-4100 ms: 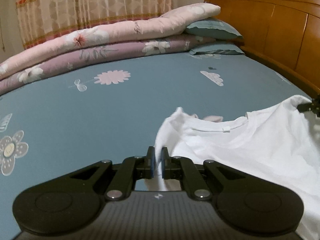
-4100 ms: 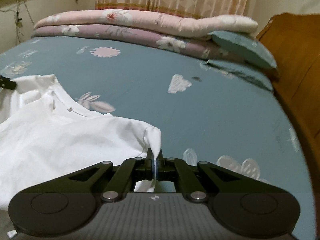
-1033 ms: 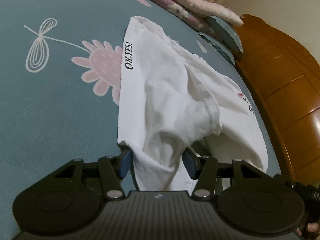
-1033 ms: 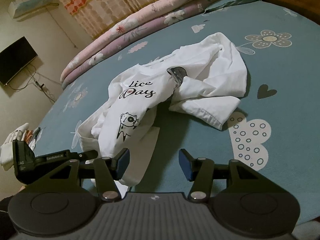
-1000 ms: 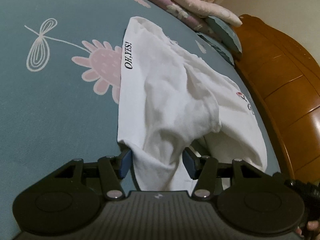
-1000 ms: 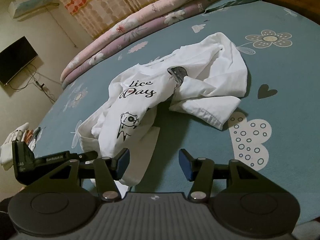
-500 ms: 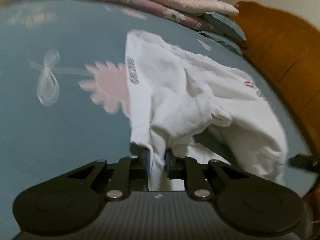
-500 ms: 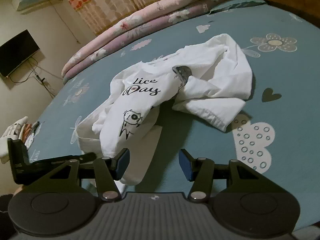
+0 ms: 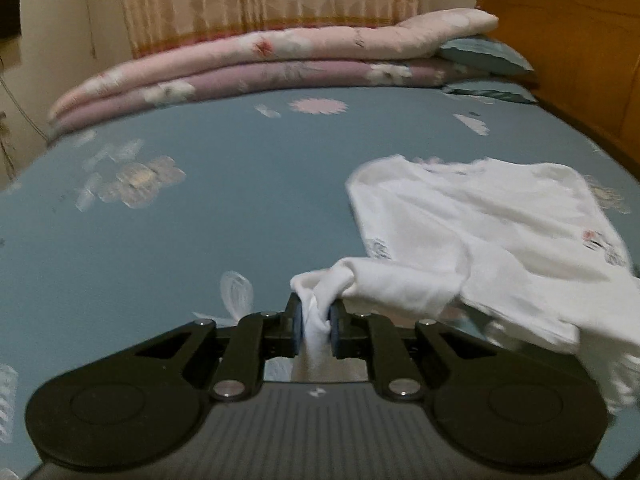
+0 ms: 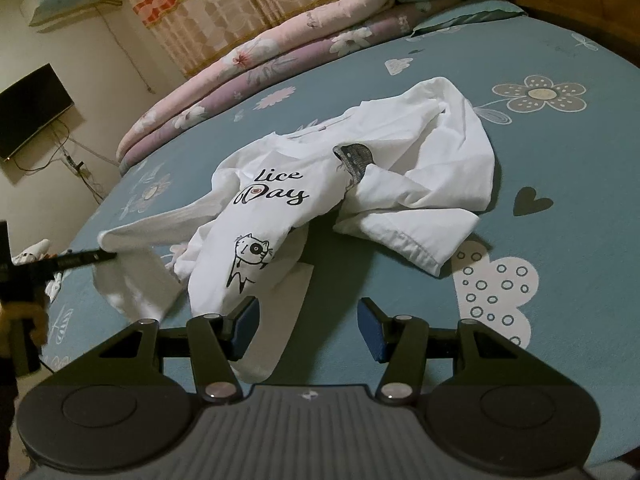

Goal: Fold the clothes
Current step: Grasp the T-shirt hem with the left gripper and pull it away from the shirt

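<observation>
A white T-shirt (image 10: 360, 176) with black lettering and a cat print lies crumpled on the blue bed sheet (image 10: 560, 160). In the left wrist view my left gripper (image 9: 315, 322) is shut on a bunched edge of the T-shirt (image 9: 480, 240), which stretches away to the right. The right wrist view shows the same left gripper (image 10: 102, 256) at far left, pulling a corner of the cloth taut. My right gripper (image 10: 306, 330) stands open just above the sheet, with a lower flap of the shirt beside its left finger (image 10: 244, 322) and nothing held.
Folded pink and purple quilts (image 9: 260, 68) and teal pillows (image 9: 480, 54) lie along the bed's far side. A wooden headboard (image 9: 580, 52) rises at the right. A wall TV (image 10: 30, 112) and an air conditioner (image 10: 64, 0) are beyond the bed.
My left gripper has shut on the shirt's edge, lifted and swung so its view now faces the quilts. The cloth is drawn out to the left. The right gripper has stayed open.
</observation>
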